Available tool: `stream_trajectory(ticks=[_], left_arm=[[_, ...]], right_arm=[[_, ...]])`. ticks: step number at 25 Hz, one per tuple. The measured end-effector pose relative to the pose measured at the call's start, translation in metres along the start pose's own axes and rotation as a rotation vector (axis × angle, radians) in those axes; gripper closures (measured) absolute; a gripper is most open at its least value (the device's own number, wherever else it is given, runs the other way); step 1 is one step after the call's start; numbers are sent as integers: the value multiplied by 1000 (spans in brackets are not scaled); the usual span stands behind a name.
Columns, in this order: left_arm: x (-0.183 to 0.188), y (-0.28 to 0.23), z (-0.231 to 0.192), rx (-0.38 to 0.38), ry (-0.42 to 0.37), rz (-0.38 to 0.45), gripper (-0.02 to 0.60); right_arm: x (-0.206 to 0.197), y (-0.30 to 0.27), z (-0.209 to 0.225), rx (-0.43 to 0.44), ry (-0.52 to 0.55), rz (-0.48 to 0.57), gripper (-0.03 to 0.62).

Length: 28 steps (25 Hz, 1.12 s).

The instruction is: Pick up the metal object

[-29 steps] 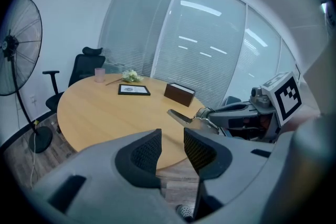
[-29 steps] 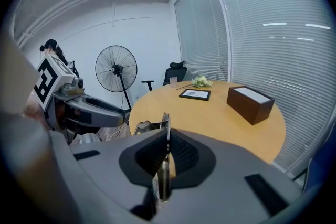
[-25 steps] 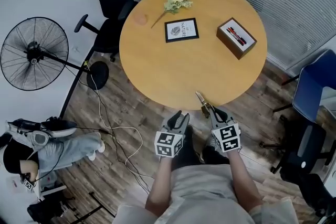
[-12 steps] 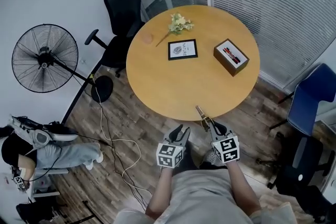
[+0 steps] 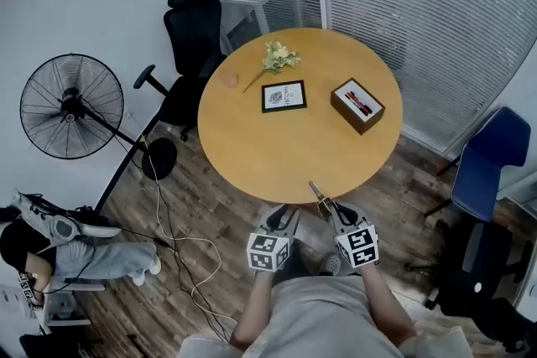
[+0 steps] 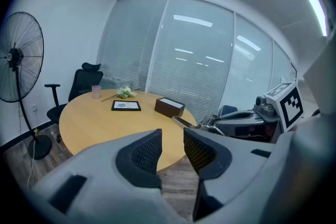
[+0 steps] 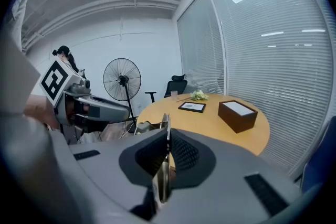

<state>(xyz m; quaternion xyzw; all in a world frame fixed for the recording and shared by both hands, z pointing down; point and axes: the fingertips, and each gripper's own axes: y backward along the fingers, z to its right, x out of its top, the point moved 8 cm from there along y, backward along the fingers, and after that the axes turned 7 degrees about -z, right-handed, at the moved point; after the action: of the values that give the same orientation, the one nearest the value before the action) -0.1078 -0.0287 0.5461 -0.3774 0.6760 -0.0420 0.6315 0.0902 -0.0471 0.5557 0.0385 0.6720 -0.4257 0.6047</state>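
Note:
A thin, flat metal object (image 5: 318, 194) sticks out of my right gripper (image 5: 330, 206), which is shut on it just past the near edge of the round wooden table (image 5: 252, 147). In the right gripper view the metal strip (image 7: 166, 131) stands on edge, pinched between the two pads of the right gripper (image 7: 166, 153). My left gripper (image 5: 282, 215) hovers beside it on the left, over the floor. Its pads stand slightly apart with nothing between them, so the left gripper (image 6: 172, 147) is open. From there the metal object (image 6: 181, 122) shows to the right.
On the table lie a bunch of flowers (image 5: 279, 57), a framed picture (image 5: 284, 95), a brown box (image 5: 357, 105) and a pink cup (image 5: 230, 81). A standing fan (image 5: 71, 106), black chair (image 5: 191, 29), blue chair (image 5: 487, 163), floor cables (image 5: 180, 222) and a seated person (image 5: 50, 239) surround it.
The head view has pulled back, so the table looks smaller and farther. Both grippers stay by the near table edge, the right one still gripping the metal object.

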Motion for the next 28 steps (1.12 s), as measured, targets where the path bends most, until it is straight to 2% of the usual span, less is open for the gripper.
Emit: stream_trajectory(ticks=[14, 25, 28], left_arm=[[-2, 4, 0, 3, -7, 11, 465], [-2, 7, 2, 9, -6, 53, 548], [0, 6, 4, -3, -20, 43, 569]], right_arm=[[-8, 6, 1, -5, -32, 17, 592], [-10, 10, 1, -12, -29, 24, 592], [-8, 11, 1, -16, -30, 24, 592]])
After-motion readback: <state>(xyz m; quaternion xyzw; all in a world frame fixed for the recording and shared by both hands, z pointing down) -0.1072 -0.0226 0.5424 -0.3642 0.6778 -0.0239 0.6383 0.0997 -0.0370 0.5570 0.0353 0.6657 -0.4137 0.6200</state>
